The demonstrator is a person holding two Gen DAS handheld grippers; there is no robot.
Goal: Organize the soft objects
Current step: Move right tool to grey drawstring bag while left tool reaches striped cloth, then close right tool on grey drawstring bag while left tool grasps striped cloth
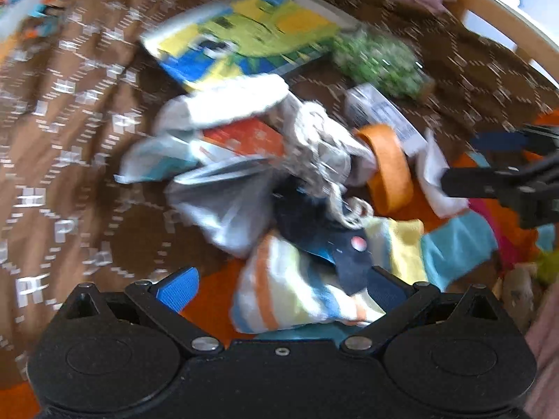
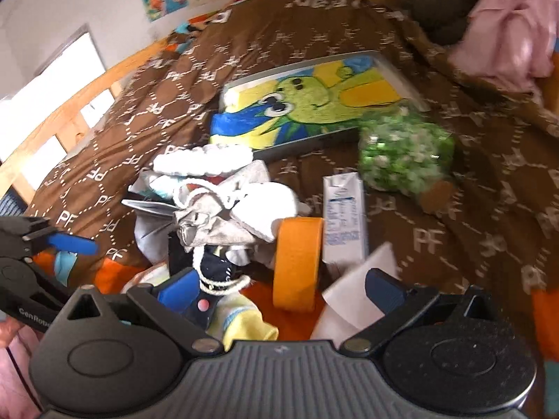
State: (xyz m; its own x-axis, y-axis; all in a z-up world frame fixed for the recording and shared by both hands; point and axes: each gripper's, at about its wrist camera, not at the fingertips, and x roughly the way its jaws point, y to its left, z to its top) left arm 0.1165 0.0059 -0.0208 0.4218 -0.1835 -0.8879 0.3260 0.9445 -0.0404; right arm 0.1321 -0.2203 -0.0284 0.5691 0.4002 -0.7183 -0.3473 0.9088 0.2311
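Observation:
A heap of soft things lies on the brown blanket (image 2: 436, 237): a grey drawstring bag (image 1: 314, 150) (image 2: 209, 220), a white fluffy piece (image 1: 234, 103) (image 2: 202, 162), a navy cloth (image 1: 349, 255) and a yellow and teal sock (image 1: 436, 248). My left gripper (image 1: 283, 289) is open, low over the heap, with a striped sock (image 1: 290, 289) lying between its fingers. My right gripper (image 2: 281, 291) (image 1: 457, 162) is open too, at the heap's right side. A yellow sock (image 2: 244, 324) and a white cloth (image 2: 353, 300) lie between its fingers.
An orange tape roll (image 2: 297, 262), a milk carton (image 2: 344, 216), a green bag (image 2: 401, 150) and a flat cartoon picture (image 2: 307, 104) lie around the heap. Pink cloth (image 2: 506, 35) sits at the back right. A wooden bed rail (image 2: 70, 115) runs along the left.

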